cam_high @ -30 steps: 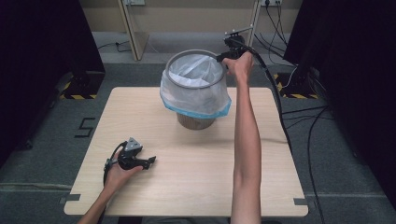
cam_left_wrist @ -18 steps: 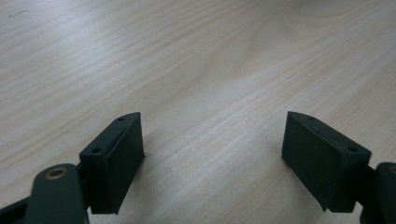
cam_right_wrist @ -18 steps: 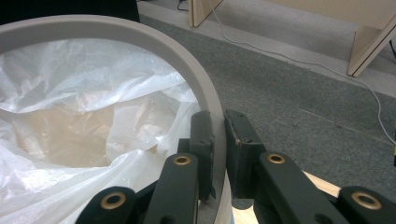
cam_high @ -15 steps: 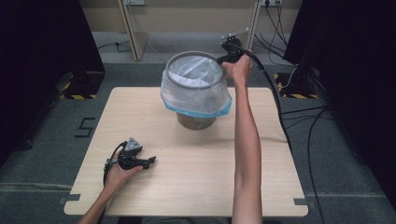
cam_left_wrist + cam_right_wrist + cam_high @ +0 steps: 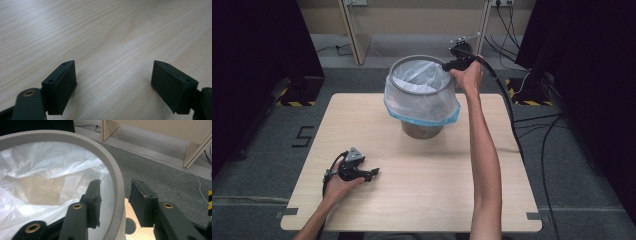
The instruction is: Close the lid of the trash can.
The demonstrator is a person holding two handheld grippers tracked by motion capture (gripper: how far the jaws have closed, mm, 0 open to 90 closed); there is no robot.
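A round bin (image 5: 422,131) stands at the far middle of the wooden table (image 5: 437,190). A white plastic liner (image 5: 424,107) with a blue edge is draped over it, and a grey ring (image 5: 422,94) lies round its mouth. My right gripper (image 5: 447,64) is at the ring's far right side. In the right gripper view the right gripper (image 5: 116,182) straddles the ring (image 5: 75,138), one jaw inside against the liner (image 5: 37,170), one outside, with small gaps showing. My left gripper (image 5: 374,174) rests open near the front left, and in its own view the left gripper (image 5: 113,67) has bare wood (image 5: 100,25) between its jaws.
Cables (image 5: 512,110) trail off the table's right side to the floor. Dark curtains stand at both sides, and wooden furniture legs (image 5: 352,35) rise behind the table. Bare wood stretches between the bin and the front edge.
My right gripper has shifted slightly left and down, onto the bin's ring. The left gripper has stayed still.
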